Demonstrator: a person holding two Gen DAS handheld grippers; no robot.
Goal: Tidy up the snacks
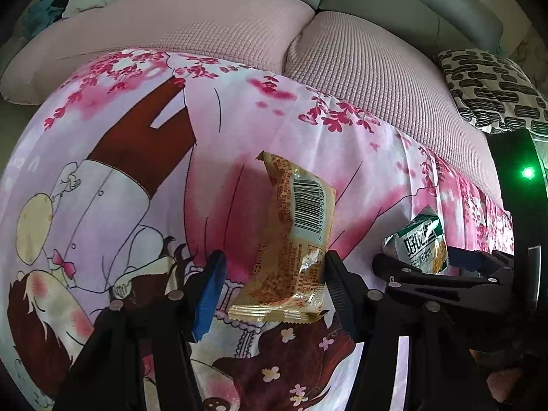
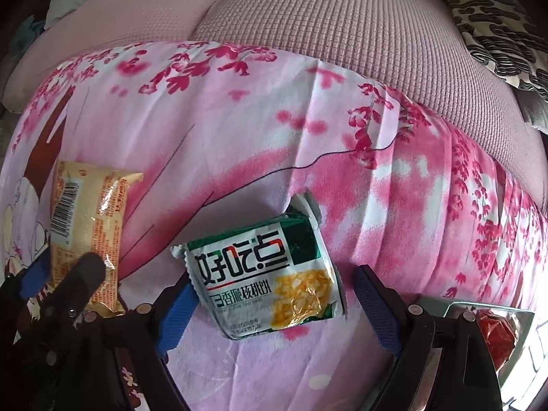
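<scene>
The left tool point(image 1: 274, 267) has its fingers spread apart on either side of the yellow pack point(image 1: 294, 236), which lies barcode up on the pink sheet point(image 1: 113, 171). The blue-padded finger point(image 1: 209, 294) stands clear of the pack's left edge; the black finger on the other side sits right at its right edge, and whether it touches cannot be told. The pack's lower sealed end points toward the camera and its upper corner tilts away to the left.

The right tool point(image 2: 270, 294) is also apart, its two blue pads point(image 2: 178, 311) flanking the green pack point(image 2: 267, 274). That pack lies face up on the sheet, white and green with a yellow picture at its lower right. Its lower left corner meets the left pad, while a gap shows between its right edge and the other pad.

From the right wrist view the yellow pack lies to the left of the green one, well apart, with the left tool's black finger across its lower end. From the left wrist view the green pack shows at the right, between the right tool's fingers.

A red item in a clear wrapper point(image 2: 496, 335) lies at the right edge beside the right tool. Behind the sheet are pink cushions point(image 1: 239, 24) and a black-and-white patterned pillow point(image 1: 493, 89).
</scene>
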